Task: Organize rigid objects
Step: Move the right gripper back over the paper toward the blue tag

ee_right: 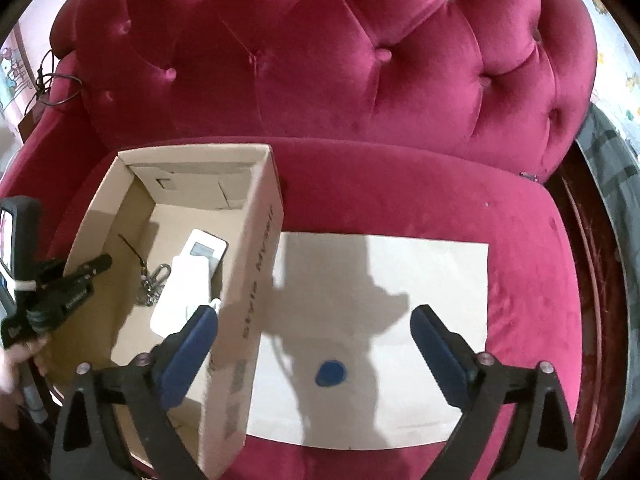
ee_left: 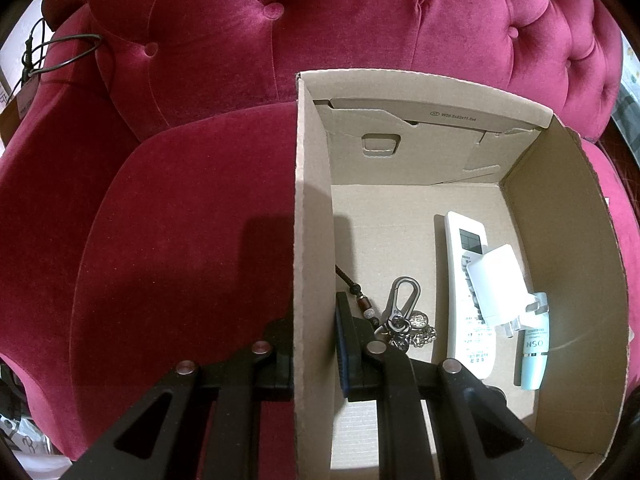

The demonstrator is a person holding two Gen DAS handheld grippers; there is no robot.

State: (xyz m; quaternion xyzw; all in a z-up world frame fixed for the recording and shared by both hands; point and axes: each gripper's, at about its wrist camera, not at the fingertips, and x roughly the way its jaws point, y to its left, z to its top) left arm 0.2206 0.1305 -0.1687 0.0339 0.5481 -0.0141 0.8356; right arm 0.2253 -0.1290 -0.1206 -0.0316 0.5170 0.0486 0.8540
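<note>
Clamping box wall (ee_left: 314, 240): left gripper (ee_left: 314, 354) | right gripper (ee_right: 314, 330) spread wide, empty | box: brown cardboard

place: home living room | evidence: tufted red velvet sofa (ee_right: 340, 60)

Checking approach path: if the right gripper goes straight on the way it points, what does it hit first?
Most likely the blue disc on the paper sheet, which lies roughly between the open jaws of the right gripper. Its left finger runs close beside the box wall; depth is unclear there.
</note>
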